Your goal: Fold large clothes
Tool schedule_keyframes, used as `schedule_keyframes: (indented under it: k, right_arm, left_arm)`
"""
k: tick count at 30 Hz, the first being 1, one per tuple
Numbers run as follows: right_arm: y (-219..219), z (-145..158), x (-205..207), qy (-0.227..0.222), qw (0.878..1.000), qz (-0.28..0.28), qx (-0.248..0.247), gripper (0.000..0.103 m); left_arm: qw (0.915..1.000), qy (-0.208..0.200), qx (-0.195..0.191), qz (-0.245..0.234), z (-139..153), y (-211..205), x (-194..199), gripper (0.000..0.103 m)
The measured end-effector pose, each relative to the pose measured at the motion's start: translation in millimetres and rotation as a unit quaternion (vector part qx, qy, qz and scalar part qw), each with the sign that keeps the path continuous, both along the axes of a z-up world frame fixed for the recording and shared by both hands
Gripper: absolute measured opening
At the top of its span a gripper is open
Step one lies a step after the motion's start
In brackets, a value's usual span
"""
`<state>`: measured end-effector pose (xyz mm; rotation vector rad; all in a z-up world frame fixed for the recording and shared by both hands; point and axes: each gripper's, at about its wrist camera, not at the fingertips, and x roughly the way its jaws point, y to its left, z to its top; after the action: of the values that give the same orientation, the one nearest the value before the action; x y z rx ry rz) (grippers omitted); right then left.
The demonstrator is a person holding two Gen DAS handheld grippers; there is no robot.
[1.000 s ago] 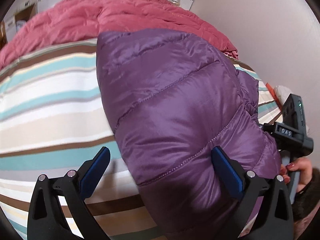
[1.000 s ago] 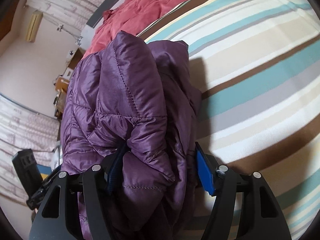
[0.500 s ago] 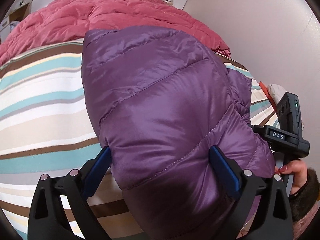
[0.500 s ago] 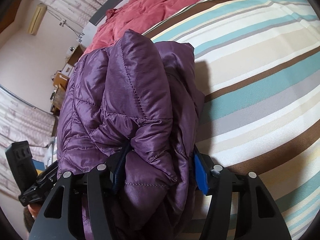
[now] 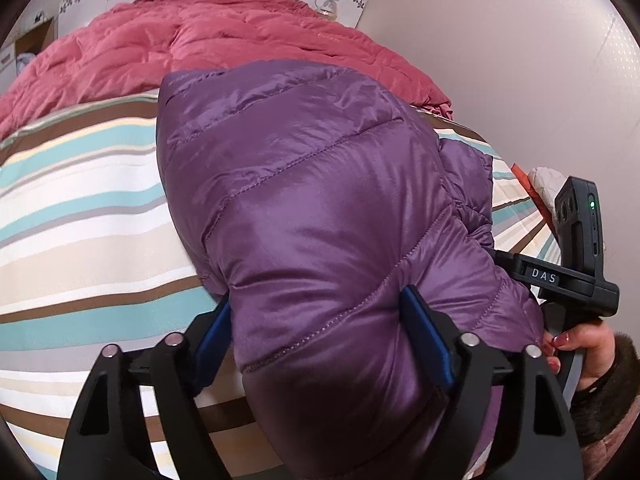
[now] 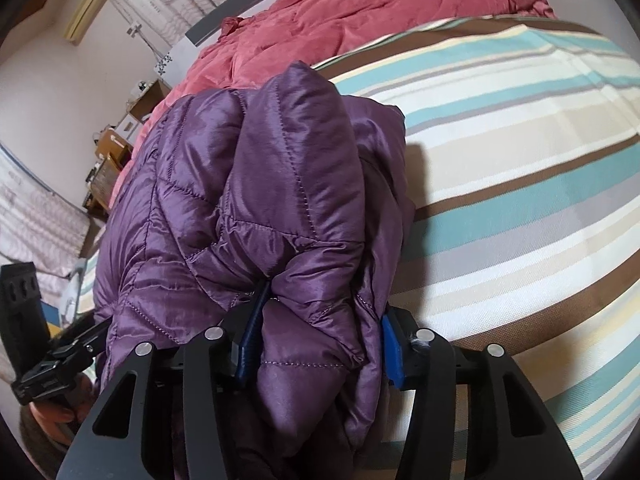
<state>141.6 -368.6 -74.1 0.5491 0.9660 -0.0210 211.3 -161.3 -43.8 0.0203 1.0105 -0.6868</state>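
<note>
The purple quilted jacket [image 5: 320, 216] lies bunched on the striped bed cover [image 5: 80, 216], its near end puffed up between both tools. The left hand-held gripper [image 5: 316, 340] is clamped on the jacket's near edge, blue pads [image 5: 424, 336] sunk into the padding. To the jacket's right side, the right hand-held gripper [image 6: 320, 336] is likewise clenched on a thick fold of it. Beyond the jacket, a red comforter [image 5: 224, 44] is heaped against the headboard end. A hand [image 5: 580, 348] with painted nails holds the right tool's grip, just beside the jacket.
</note>
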Motion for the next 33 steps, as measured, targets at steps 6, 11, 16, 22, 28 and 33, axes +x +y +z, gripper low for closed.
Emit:
schedule_keyframes:
  k: [6,11,16,22,28,33]
  right_arm:
    - [8,5,0,-0.005,1.000,-0.001,-0.030,0.045]
    - [11,6,-1,-0.006,0.999,-0.004,-0.037,0.045]
    - [10,4,-5,-0.006,0.999,-0.005,-0.036,0.045]
    - [13,8,-11,-0.026,0.998,0.000,-0.054,0.036]
    - [19,18,-14,-0.041,0.997,0.004,-0.070,0.032]
    - [22,26,-17,-0.055,0.995,0.006,-0.077,0.029]
  left_arm:
    - [0.9996,-0.025,0.009,0.002,6,-2,-6,0.066]
    - [0.9994,-0.033,0.011,0.003,7,-1,-7,0.064]
    - [0.9993,-0.036,0.010,0.005,6,-1,-8,0.064]
    - [0.9988,-0.050,0.004,0.002,12,2,-11,0.054]
    - [0.9979,-0.063,0.010,-0.003,16,3,-12,0.048]
    - [0.9964,-0.084,0.011,-0.006,25,4,-17,0.043]
